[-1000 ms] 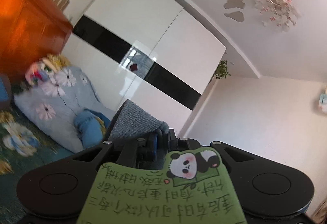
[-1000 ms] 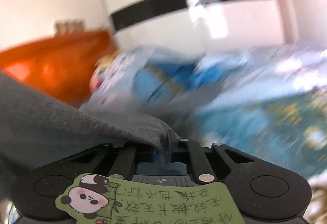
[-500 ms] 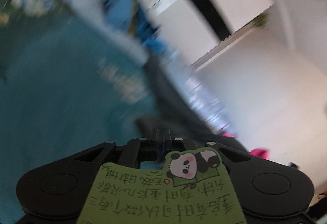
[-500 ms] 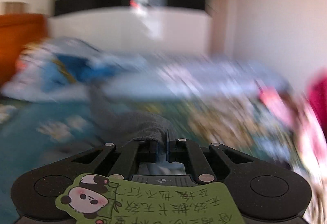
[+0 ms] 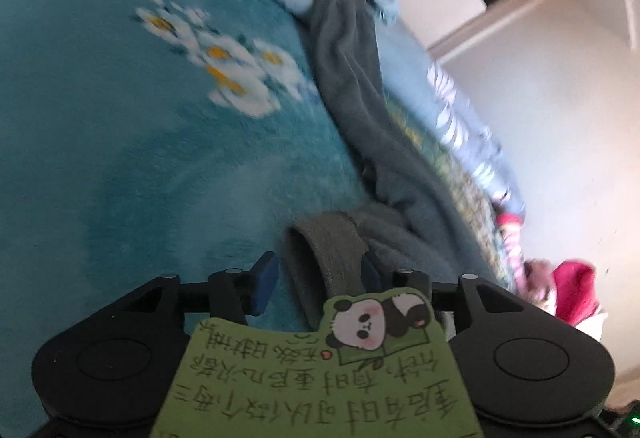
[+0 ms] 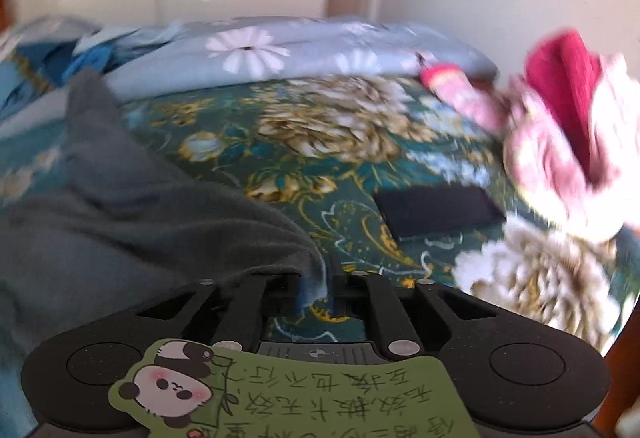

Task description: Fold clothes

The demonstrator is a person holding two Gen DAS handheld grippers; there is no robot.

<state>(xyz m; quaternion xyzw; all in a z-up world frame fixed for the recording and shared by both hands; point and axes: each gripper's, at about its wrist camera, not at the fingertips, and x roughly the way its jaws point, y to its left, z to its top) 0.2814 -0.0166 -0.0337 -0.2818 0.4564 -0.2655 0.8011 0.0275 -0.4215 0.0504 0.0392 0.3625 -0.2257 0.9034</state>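
A grey fleece garment [image 5: 360, 118] lies stretched along the teal floral blanket [image 5: 120, 118] on the bed. My left gripper [image 5: 316, 272] is open, its blue pads apart, and the garment's ribbed cuff [image 5: 324, 250] lies loose between them. My right gripper [image 6: 320, 278] is shut on an edge of the same grey garment [image 6: 120, 206], which spreads to the left over the dark green floral bedspread [image 6: 320, 142].
A pale blue flowered quilt [image 6: 280, 50] is bunched at the far side of the bed. A pink and red garment [image 6: 560, 126] lies at the right. A flat black object [image 6: 436, 210] lies on the bedspread. White wardrobe and wall stand behind.
Both grippers swung down from facing the room to low over the bed, laying the grey garment out. The left gripper opened and let go of the cuff; the right stays shut.
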